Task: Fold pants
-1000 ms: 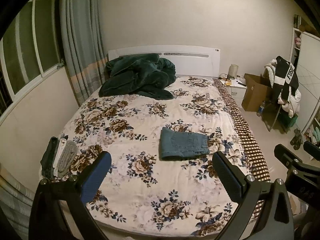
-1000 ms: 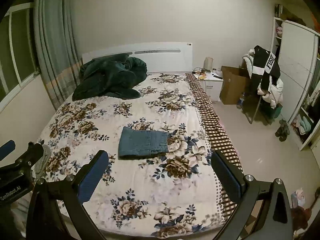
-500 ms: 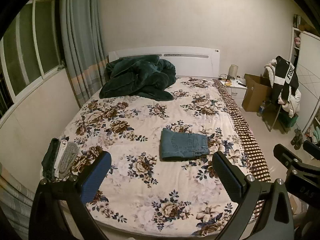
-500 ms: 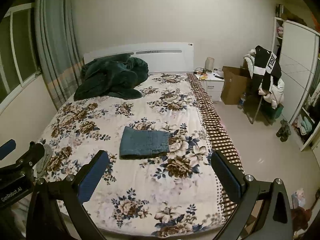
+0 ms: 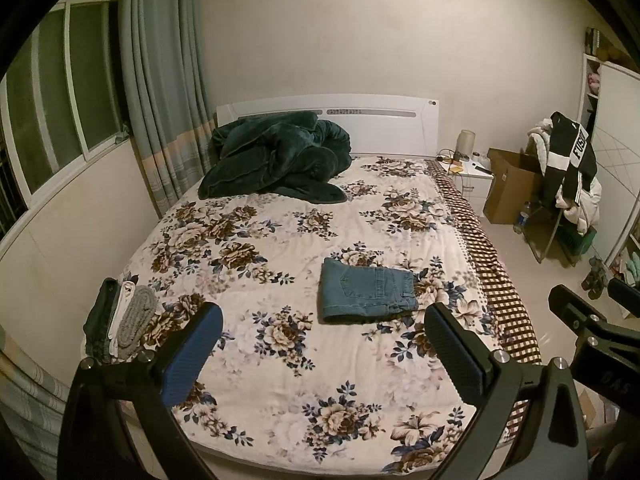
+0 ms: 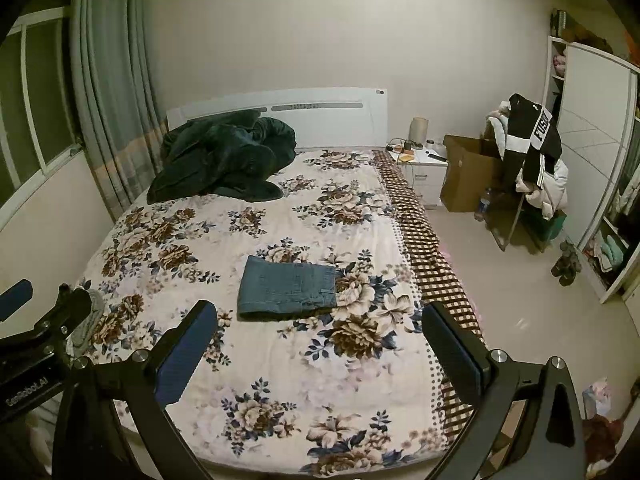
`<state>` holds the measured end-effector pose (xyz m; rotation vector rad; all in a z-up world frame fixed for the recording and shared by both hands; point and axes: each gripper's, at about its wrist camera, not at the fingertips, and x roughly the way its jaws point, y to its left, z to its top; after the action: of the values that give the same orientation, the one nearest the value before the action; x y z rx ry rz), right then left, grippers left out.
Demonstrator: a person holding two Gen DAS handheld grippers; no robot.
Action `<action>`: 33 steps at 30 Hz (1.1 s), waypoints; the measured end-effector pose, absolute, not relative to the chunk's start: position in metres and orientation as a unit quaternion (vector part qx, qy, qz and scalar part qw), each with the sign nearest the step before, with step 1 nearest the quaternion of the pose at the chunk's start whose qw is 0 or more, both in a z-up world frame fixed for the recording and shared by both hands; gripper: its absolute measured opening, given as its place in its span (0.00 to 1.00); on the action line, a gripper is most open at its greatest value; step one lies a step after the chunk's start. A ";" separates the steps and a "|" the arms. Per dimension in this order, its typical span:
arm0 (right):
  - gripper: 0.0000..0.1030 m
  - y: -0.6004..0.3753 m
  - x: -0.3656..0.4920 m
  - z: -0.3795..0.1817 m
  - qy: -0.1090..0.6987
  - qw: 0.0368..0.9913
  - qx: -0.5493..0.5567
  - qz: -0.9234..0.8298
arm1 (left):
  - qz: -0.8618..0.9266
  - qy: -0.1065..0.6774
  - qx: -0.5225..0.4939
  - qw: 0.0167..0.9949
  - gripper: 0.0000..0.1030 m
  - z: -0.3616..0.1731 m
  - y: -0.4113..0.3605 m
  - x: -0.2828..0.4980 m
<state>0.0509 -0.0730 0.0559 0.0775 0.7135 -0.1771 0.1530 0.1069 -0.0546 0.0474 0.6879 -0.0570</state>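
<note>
Blue denim pants (image 5: 366, 292) lie folded into a flat rectangle on the floral bedspread (image 5: 280, 240), right of the bed's middle. They also show in the right wrist view (image 6: 288, 288). My left gripper (image 5: 320, 352) is open and empty, held back above the foot of the bed, well short of the pants. My right gripper (image 6: 318, 350) is open and empty, also back near the foot of the bed. Each gripper shows at the edge of the other's view.
A dark green blanket (image 5: 276, 160) is heaped by the white headboard. Several folded garments (image 5: 120, 320) are stacked at the bed's left edge. A nightstand (image 5: 472, 176), cardboard box (image 5: 508, 188), chair with clothes (image 5: 568, 176) and shelves stand to the right. A window and curtain (image 5: 160, 100) are at the left.
Both views have drawn back and tilted up slightly, so the pants sit a little farther away. The pants have not moved. Both grippers stay open.
</note>
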 end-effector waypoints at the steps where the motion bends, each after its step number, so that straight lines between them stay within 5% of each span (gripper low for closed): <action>1: 1.00 -0.073 0.051 0.056 0.349 0.933 0.037 -0.086 | -0.027 0.337 0.024 0.941 1.00 -0.055 0.107 0.152; 33: 1.00 -0.072 0.050 0.063 0.349 0.932 0.043 -0.086 | -0.026 0.335 0.025 0.942 1.00 -0.055 0.104 0.151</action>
<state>0.0501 -0.0724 0.0626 0.0874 0.7150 -0.1763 0.1505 0.1039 -0.0545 0.0501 0.6831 -0.0539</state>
